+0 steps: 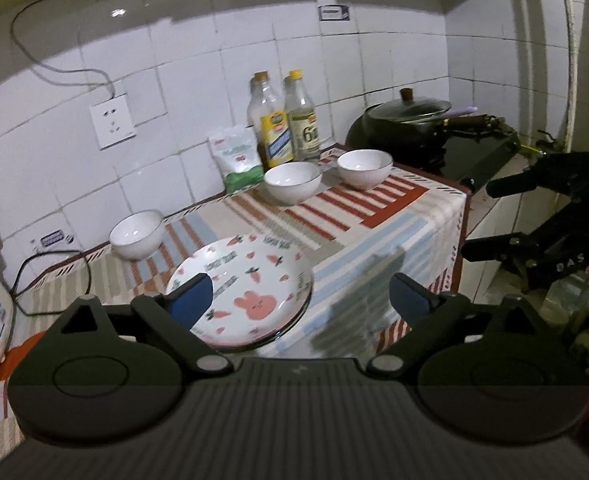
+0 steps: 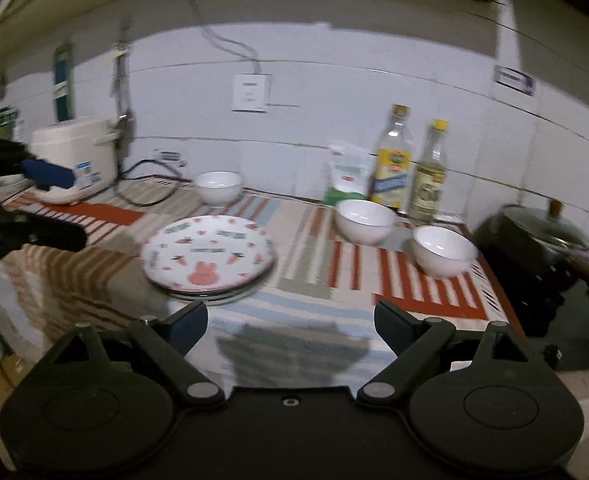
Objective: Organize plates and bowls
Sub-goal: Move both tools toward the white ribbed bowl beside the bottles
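While both views show the stacked rabbit plates [image 1: 246,292] on the striped table [image 1: 374,240] with three white bowls [image 1: 293,182] around, only the right view shows the whole rice cooker [image 2: 74,156]. The left hand-held gripper [image 1: 302,300] and right hand-held gripper [image 2: 290,320] gape apart, holding nothing.

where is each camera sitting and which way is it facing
Left wrist: on the left gripper, looking down over the plates toward the tiled wall; the right gripper shows at the right edge.
Right wrist: on the right gripper, facing the same counter; the left gripper shows at the left edge.
Shared: plates, three bowls, two bottles, pot.
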Demonstrator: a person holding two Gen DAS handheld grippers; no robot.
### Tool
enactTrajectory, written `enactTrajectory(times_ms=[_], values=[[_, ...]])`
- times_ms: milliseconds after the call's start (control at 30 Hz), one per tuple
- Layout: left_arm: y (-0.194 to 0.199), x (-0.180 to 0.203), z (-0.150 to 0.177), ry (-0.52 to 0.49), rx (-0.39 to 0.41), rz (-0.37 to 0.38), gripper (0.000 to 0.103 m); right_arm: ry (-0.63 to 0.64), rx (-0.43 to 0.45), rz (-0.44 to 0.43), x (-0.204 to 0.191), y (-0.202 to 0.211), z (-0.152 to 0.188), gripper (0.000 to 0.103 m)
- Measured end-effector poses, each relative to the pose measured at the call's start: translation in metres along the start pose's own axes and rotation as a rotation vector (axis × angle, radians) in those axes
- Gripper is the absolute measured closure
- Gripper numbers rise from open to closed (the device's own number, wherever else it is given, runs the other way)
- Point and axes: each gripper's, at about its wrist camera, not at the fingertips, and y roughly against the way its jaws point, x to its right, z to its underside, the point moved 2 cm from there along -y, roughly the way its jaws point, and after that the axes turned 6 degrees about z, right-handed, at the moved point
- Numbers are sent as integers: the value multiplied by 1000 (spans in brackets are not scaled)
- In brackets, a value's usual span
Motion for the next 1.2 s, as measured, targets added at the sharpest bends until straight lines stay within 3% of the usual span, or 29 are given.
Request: enactTrajectory(times_ms=[133,467,600,700,900,1000,1100,1200], values=[[-21,16,-8,-39,-32,13,5,15,3,32,15,-2,5,8],[-88,49,-33,-49,-11,71,5,44,79,87,53,-14,17,7],[-121,54,-47,42,-40,132,5,99,170,97,71,-15,21,7],[-146,55,-57,116,-61,190,5,112,183,94,85,-21,18,7],[-187,56,-69,201,0,211,5,-70,207,-21,136,-49,14,7],[-211,55,-74,241,15,195,5,-142,181,-38,159,-73,12,7],[-238,54,-78,278,18,174,5,-157,145,-53,173,-106,11,7],[-271,54,-85,300,-29,178,5,-193,119,-96,185,-136,15,7]])
